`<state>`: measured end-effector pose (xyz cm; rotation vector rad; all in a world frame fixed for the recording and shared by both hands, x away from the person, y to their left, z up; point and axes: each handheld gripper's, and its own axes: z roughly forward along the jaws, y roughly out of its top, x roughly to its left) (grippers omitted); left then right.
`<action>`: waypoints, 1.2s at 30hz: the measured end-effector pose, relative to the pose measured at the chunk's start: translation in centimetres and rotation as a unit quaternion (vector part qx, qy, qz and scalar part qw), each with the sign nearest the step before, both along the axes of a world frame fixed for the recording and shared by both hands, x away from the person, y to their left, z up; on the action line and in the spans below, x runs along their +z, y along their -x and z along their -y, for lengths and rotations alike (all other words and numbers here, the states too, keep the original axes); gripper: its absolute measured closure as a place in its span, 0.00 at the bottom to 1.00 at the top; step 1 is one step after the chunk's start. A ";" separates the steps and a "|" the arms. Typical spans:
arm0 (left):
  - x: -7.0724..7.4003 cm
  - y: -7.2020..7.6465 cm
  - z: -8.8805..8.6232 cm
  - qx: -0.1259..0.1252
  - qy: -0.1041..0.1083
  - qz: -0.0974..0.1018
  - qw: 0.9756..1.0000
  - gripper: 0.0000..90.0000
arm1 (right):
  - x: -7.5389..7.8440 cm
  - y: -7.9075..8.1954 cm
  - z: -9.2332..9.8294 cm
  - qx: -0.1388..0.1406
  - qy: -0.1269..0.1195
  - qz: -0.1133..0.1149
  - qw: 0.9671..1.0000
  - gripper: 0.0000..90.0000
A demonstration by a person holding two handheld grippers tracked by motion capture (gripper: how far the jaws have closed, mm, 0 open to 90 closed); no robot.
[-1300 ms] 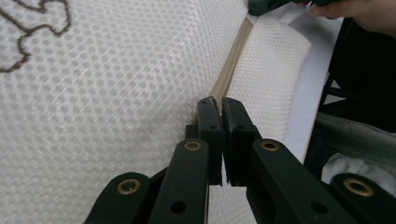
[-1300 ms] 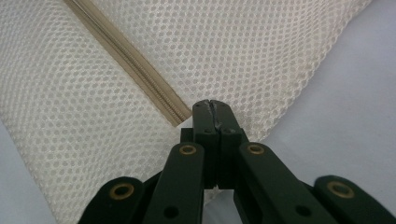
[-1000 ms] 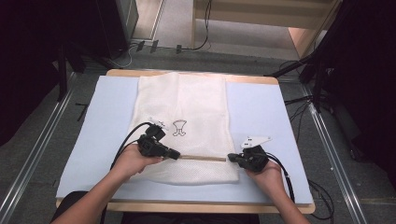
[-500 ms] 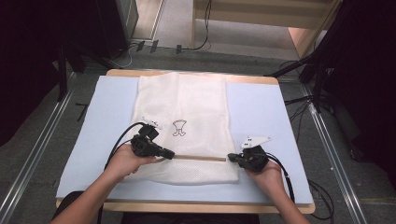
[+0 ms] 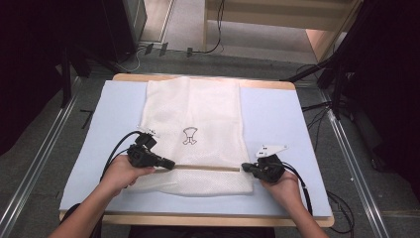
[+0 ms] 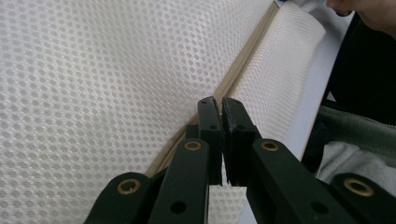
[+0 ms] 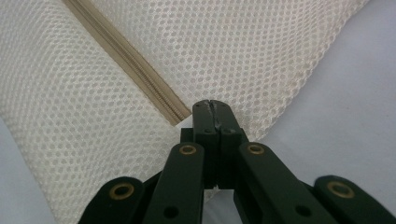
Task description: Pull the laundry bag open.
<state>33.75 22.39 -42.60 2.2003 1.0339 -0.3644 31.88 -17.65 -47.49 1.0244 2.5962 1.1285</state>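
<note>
On the pale blue mat [image 5: 277,124] that covers the wooden table [image 5: 208,78] lies a white mesh laundry bag [image 5: 198,114], spread flat and lengthwise, its far end reaching the table's far edge and its near end towards the person. Everything else is best placed from that bag. A small dark emblem [image 5: 189,136] is printed near the bag's middle. Nearer the person than the emblem, a beige zipper [image 5: 205,168] runs across the bag from side to side, and the mesh on the person's side of it looks folded or rounded over.

The left gripper [image 5: 167,163] sits at the zipper's left end, resting over the bag's left part. In the left gripper view its jaws are nearly together over the zipper line [image 6: 233,79], a thin slit between them; I cannot tell whether they pinch the slider or only cloth, since the tips cover that spot. The right gripper [image 5: 246,169] is at the bag's right edge, where the zipper ends. In the right gripper view its jaws are pressed tight just beside the zipper's end [image 7: 180,116], seemingly nipping the mesh at the edge.

My judgement: the right side anchors the bag so the cloth stays taut, while the left works the zipper along its track.
</note>
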 end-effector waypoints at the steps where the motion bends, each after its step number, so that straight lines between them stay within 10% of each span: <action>1: 0.0 0.0 0.0 -0.004 -0.001 0.001 1.000 0.99 | 0.0 0.0 0.0 -0.001 0.000 0.000 1.000 1.00; 36: 0.4 0.7 -6.6 0.065 0.009 0.002 0.998 0.99 | 0.1 -0.1 -0.1 0.002 0.005 -0.003 1.000 1.00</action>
